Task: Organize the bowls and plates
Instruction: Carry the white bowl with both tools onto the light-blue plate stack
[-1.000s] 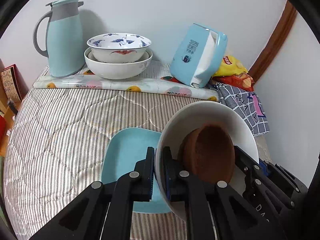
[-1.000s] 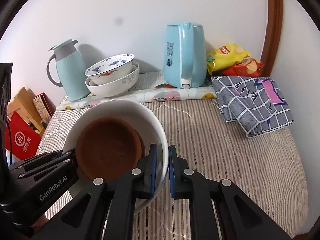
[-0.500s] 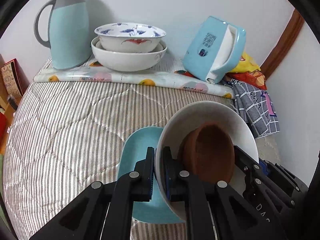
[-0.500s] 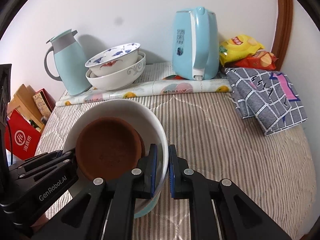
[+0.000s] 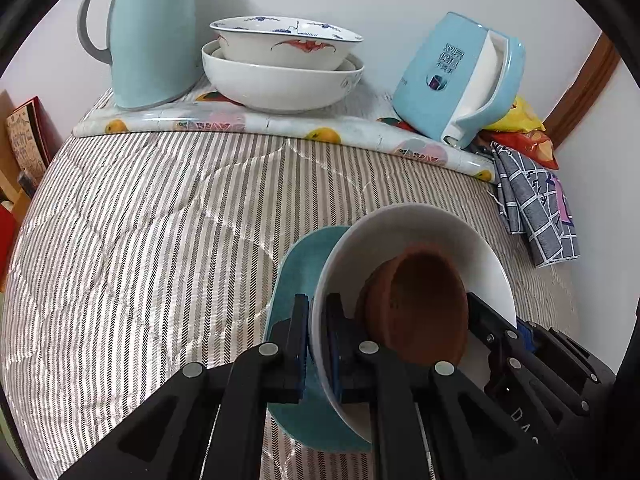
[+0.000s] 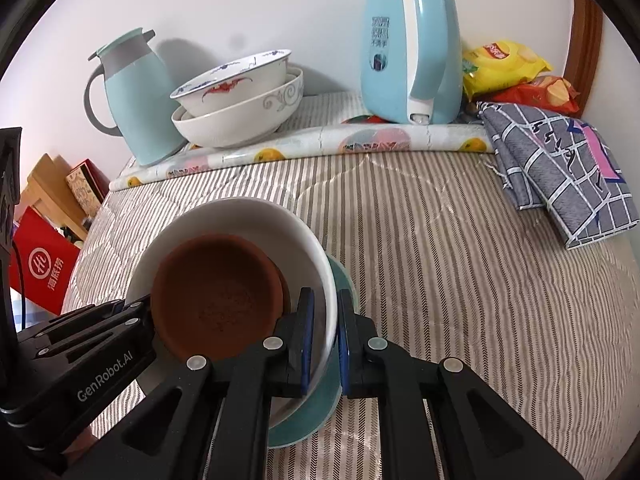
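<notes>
A white bowl point(image 5: 416, 236) point(image 6: 240, 216) with a small brown bowl point(image 5: 420, 300) point(image 6: 216, 296) inside it hangs just over a teal plate point(image 5: 296, 280) point(image 6: 304, 420) lying on the striped quilt. My left gripper point(image 5: 318, 344) is shut on the white bowl's left rim. On the opposite rim my right gripper point(image 6: 323, 340) is shut as well. Whether the bowl's base touches the plate is hidden. At the back a patterned bowl point(image 5: 286, 42) point(image 6: 236, 80) sits nested in a larger white bowl point(image 5: 280, 84) point(image 6: 240, 120).
A pale blue jug point(image 5: 152, 32) point(image 6: 136, 96) and a blue kettle point(image 5: 456, 80) point(image 6: 408, 44) stand on a fruit-print mat point(image 5: 280, 128) by the wall. Snack bags point(image 6: 508, 68) and a grey checked cloth point(image 6: 560, 164) lie at the right. Boxes point(image 6: 44, 272) sit beyond the quilt's left edge.
Both grippers have come down and forward with the white bowl, so it now covers much of the teal plate. The back bowls, jug and kettle look nearer.
</notes>
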`<state>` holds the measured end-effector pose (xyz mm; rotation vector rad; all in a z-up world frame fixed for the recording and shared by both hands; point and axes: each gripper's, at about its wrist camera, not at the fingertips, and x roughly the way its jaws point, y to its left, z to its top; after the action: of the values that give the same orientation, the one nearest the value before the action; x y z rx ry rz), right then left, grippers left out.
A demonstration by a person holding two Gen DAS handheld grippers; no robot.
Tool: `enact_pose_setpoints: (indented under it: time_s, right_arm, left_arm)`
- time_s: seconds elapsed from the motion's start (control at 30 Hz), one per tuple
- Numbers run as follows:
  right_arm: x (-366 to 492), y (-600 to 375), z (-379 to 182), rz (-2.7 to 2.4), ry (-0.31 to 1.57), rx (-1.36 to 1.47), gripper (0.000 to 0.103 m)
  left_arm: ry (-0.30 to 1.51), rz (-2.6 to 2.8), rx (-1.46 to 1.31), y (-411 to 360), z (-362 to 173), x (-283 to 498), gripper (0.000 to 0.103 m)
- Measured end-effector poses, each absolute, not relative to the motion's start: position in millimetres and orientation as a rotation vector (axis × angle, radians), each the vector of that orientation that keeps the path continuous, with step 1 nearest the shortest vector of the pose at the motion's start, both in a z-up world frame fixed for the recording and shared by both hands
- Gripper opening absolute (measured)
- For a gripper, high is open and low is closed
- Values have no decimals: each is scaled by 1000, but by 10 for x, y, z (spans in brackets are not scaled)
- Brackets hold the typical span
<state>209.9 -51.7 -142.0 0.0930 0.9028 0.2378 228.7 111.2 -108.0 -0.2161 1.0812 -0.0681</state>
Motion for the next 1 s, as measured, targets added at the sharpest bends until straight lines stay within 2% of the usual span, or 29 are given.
enact_pose_setpoints:
  time_s: [0.93,1.0]
  right_arm:
    - [2090,-485,-1544,276,937,85,13]
    - [2064,-496,-1536,278,934,87,13]
  left_arm:
    - [1095,-78,-188,1138,-1159,2223,12]
    - [1088,-67,-168,1126,-1125,2196,16]
